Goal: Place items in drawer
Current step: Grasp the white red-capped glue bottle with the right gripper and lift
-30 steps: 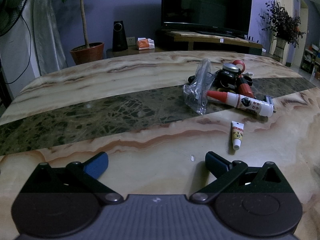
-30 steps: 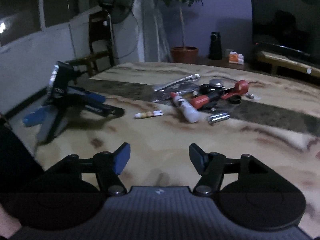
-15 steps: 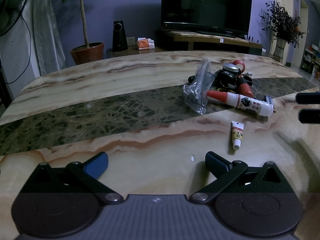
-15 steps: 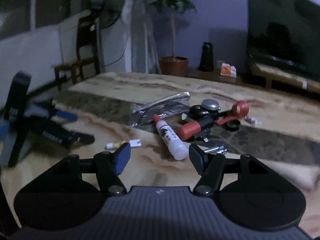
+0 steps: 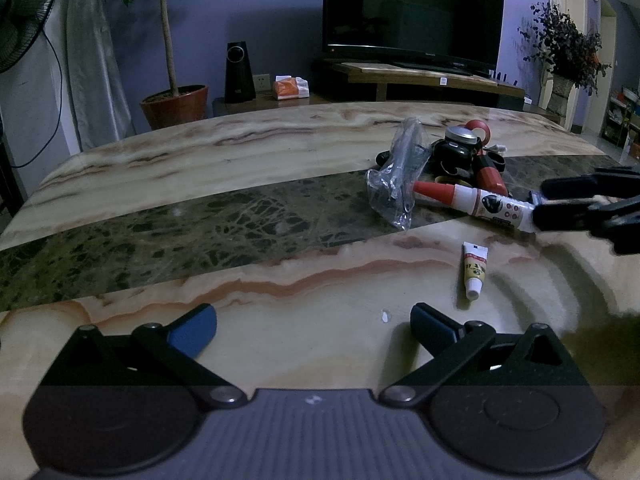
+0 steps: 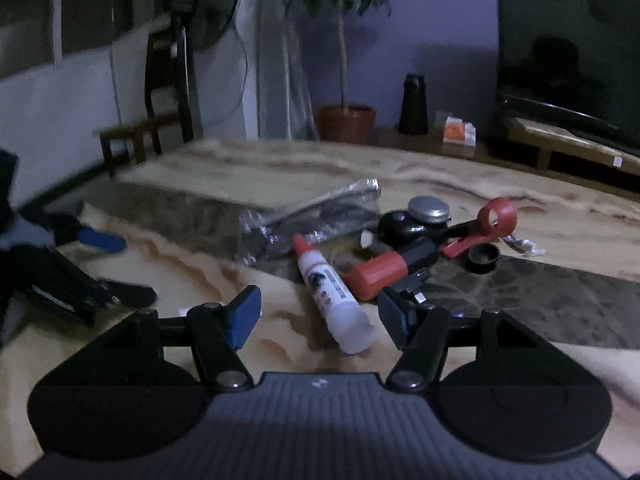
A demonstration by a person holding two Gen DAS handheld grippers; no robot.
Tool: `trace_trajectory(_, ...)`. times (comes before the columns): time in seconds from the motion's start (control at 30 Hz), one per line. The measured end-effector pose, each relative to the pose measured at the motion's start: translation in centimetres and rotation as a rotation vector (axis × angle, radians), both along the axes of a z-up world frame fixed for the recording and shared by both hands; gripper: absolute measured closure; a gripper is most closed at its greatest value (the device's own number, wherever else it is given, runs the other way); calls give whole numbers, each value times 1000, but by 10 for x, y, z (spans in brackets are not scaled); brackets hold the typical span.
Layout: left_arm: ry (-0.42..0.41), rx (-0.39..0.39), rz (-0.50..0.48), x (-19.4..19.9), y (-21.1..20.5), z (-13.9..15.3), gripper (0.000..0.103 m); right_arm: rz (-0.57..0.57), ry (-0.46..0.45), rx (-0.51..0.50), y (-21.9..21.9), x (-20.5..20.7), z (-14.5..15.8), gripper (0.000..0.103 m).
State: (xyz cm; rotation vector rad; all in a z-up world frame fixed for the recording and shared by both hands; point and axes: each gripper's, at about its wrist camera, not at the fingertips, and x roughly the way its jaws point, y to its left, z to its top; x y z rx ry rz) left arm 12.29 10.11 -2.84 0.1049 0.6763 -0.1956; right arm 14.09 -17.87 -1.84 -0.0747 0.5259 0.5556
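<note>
A pile of small items lies on the marble table (image 5: 248,160): a white glue bottle with a red tip (image 5: 472,200) (image 6: 332,292), a clear plastic bag (image 5: 396,176) (image 6: 316,216), a red-handled tool (image 6: 384,268), a round tin (image 6: 430,208) and a small white tube (image 5: 474,270). My right gripper (image 6: 318,316) is open, its blue pads on either side of the glue bottle's base. It shows at the right edge of the left wrist view as the right gripper (image 5: 540,206). My left gripper (image 5: 312,328) is open and empty, low over the table. No drawer is in view.
A large TV (image 5: 412,12) on a low wooden stand, a potted tree (image 5: 174,104), a black speaker (image 5: 239,74) and a standing fan (image 6: 208,12) lie beyond the table. A wooden chair (image 6: 136,136) stands at the table's far left corner.
My right gripper has moved forward to the pile and now straddles the glue bottle's base. It has come further into the left wrist view from the right. The left gripper has stayed still.
</note>
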Motion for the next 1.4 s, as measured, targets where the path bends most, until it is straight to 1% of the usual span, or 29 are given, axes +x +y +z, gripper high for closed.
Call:
trace_trajectory(0.13,0,0,0,0,0,0,0,24,12,-64,14,13,-4,36)
trace_trajectory(0.3,0,0,0,0,0,0,0,46,21,-132,26,19,-14,38)
trace_trajectory(0.33,0,0,0,0,0,0,0,56,21,-150,28,19,-16,44)
trace_trajectory(0.37,0,0,0,0,0,0,0,58,20,-152,29,19,-16,55)
trace_trajectory(0.43,0,0,0,0,0,0,0,49,26,-143,29,18,-15,62)
trace_trajectory(0.47,0,0,0,0,0,0,0,50,25,-145,29,17,-15,73)
trace_trajectory(0.5,0,0,0,0,0,0,0,51,24,-147,29,16,-15,76)
trace_trajectory(0.63,0,0,0,0,0,0,0,48,19,-156,31,13,-14,76)
trace_trajectory(0.7,0,0,0,0,0,0,0,35,27,-144,29,15,-14,71)
trace_trajectory(0.73,0,0,0,0,0,0,0,29,31,-138,28,16,-14,68)
trace_trajectory(0.77,0,0,0,0,0,0,0,25,31,-136,27,16,-14,67)
trace_trajectory(0.87,0,0,0,0,0,0,0,25,32,-133,27,16,-15,69)
trace_trajectory(0.93,0,0,0,0,0,0,0,32,36,-127,27,15,-15,76)
trace_trajectory(1.0,0,0,0,0,0,0,0,30,22,-145,30,11,-15,76)
trace_trajectory(1.1,0,0,0,0,0,0,0,15,32,-128,29,9,-15,76)
trace_trajectory(1.23,0,0,0,0,0,0,0,17,-2,-138,27,-4,-13,76)
trace_trajectory(1.4,0,0,0,0,0,0,0,12,-17,-97,15,-24,-2,76)
